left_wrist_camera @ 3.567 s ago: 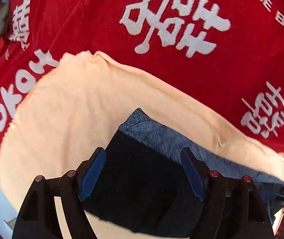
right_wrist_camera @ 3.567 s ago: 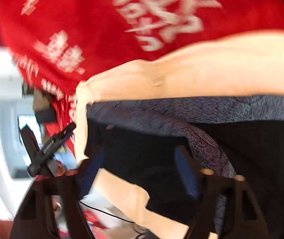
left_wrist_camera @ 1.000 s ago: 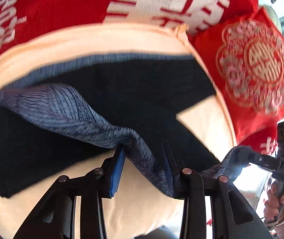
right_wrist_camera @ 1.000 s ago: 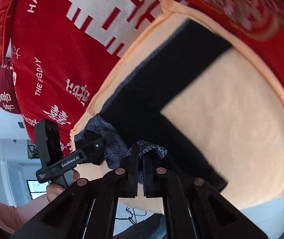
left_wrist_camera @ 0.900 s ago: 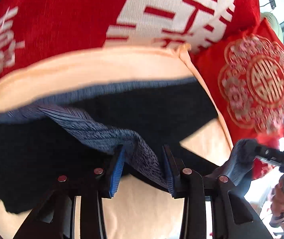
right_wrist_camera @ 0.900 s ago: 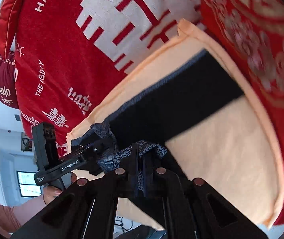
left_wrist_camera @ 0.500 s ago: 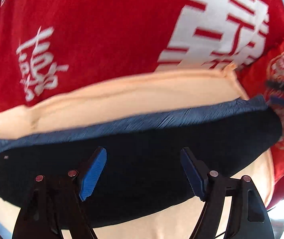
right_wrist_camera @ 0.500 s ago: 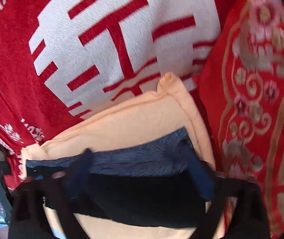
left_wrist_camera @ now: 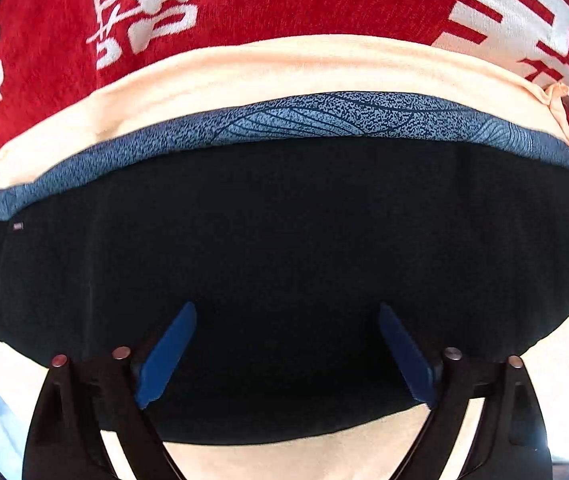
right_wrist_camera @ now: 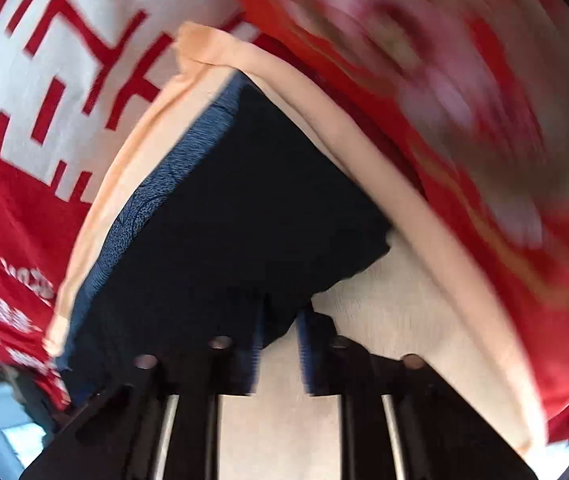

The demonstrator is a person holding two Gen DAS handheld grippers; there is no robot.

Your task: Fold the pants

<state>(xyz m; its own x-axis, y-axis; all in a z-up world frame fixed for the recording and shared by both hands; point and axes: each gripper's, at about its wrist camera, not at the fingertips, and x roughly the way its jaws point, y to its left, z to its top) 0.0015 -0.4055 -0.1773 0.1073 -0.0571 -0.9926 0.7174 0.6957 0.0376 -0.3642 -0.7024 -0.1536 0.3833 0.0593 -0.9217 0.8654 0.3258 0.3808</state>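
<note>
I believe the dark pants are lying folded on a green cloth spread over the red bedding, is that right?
Not quite: the cloth is pale peach, not green. The left wrist view shows the pants folded on it, with the red bedding underneath.

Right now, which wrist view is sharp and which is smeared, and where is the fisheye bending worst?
Left wrist view: sharp; the pants read as near-featureless black, only the blue patterned band shows texture, and its straight edge bows into an arc. Right wrist view: motion blur, heaviest on the red embroidered cushion; the right gripper is soft too, its jaws closing at a pants corner.
</note>
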